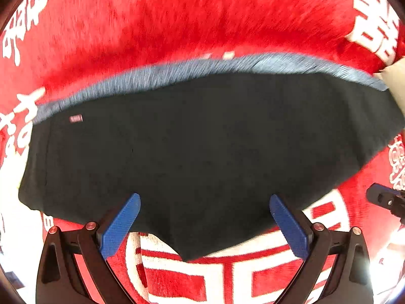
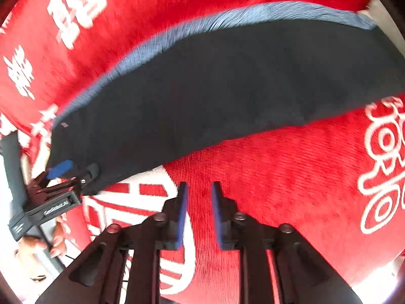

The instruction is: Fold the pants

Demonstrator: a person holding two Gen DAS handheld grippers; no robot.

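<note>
The pants [image 1: 202,147] lie folded flat on the red rug [image 1: 177,25], both the wide left gripper [image 1: 205,202] and narrowly parted right gripper [image 2: 199,192] empty; further folds may remain.

Dark pants [image 1: 202,139] — folded flat, blue-grey waistband along far edge; on red cloth

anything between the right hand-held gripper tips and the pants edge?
No, just bare red blanket between the right hand-held gripper and the black pants, seen in the right wrist view.
</note>
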